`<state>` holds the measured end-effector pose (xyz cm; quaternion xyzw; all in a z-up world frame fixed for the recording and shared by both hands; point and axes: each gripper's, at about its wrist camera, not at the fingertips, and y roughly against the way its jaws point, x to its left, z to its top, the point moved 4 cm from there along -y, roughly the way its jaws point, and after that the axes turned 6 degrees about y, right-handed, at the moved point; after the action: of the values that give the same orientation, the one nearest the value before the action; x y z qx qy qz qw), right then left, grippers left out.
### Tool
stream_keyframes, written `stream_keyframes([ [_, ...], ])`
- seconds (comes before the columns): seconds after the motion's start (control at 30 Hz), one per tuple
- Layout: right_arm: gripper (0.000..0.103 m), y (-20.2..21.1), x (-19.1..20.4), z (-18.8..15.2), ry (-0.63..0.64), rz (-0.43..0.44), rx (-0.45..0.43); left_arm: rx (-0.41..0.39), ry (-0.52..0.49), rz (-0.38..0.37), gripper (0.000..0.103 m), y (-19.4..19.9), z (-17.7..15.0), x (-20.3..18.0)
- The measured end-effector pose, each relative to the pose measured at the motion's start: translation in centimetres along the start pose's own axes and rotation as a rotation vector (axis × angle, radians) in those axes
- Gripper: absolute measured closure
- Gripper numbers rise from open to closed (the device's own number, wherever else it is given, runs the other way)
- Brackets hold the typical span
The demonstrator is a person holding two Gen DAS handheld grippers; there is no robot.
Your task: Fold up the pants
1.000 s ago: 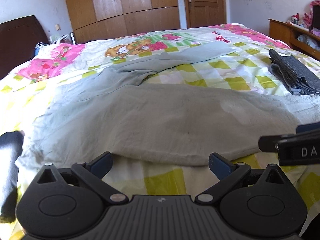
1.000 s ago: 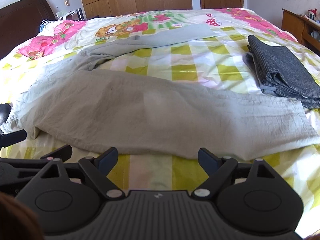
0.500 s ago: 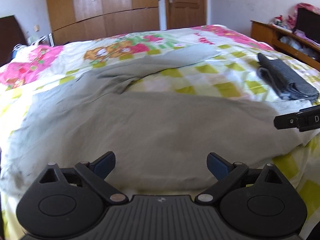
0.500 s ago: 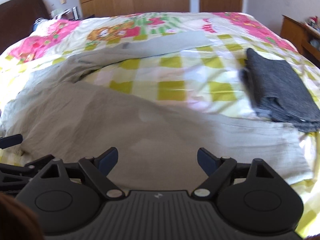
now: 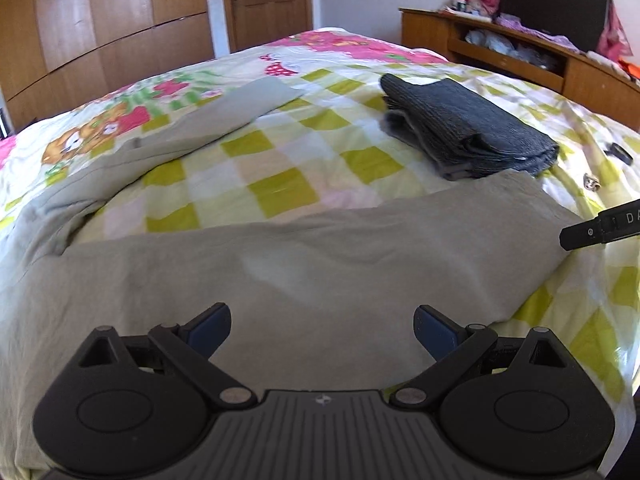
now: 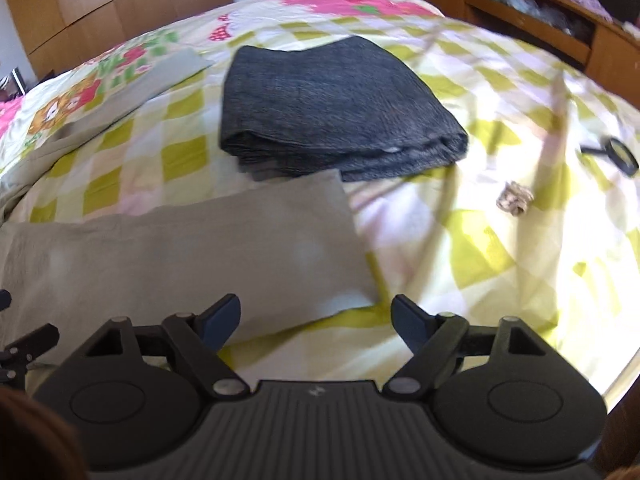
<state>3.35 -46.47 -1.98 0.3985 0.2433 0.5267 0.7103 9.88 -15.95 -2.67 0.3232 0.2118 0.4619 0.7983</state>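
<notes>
A checked bedspread [image 5: 280, 192] was spread over the bed. Grey pants [image 5: 320, 272] were laid across it. Dark folded pants [image 6: 332, 108] were set just beyond.

Your grey-beige pants [image 5: 320, 264] lie unfolded on the bed, legs spread in a V: near leg flat across the front with its hem [image 6: 344, 240] just beside folded dark pants [image 6: 332, 112], far leg angled back.

a home bedroom; ahead of the jaws a bed [image 5: 328, 184] under a checked cartoon-print quilt [image 5: 280, 192]; beyond it, past the jaws' far left, a wooden wardrobe [image 5: 100, 28] and panelled door [image 5: 268, 0]; off to their right a low cluttered wooden cabinet [image 5: 520, 60].
</notes>
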Motion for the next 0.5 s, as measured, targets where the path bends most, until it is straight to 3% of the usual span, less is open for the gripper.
stream_keyframes([
  [0.07,0.033,-0.2,-0.9,0.0,-0.043,0.036,0.014,0.009,-0.019,-0.008,0.000,-0.5,0.4,-0.7],
  [0.13,0.055,-0.7,-1.5,0.5,-0.088,0.090,0.005,0.022,-0.030,-0.003,0.000,-1.1,0.7,-1.4],
  [0.27,0.080,-2.7,-2.1,1.7,-0.167,0.193,0.044,0.048,-0.049,0.016,0.000,-1.6,1.1,-2.4],
  [0.3,0.096,-3.1,-2.5,1.9,-0.194,0.221,0.051,0.047,-0.058,0.024,0.000,-1.6,1.2,-2.7],
  [0.37,0.099,-3.1,-3.4,2.2,-0.219,0.253,0.035,0.046,-0.073,0.032,0.000,-1.5,1.3,-3.2],
  [0.5,0.100,-1.7,-6.3,3.3,-0.196,0.163,-0.024,0.036,-0.088,0.012,0.000,-1.3,1.3,-4.1],
])
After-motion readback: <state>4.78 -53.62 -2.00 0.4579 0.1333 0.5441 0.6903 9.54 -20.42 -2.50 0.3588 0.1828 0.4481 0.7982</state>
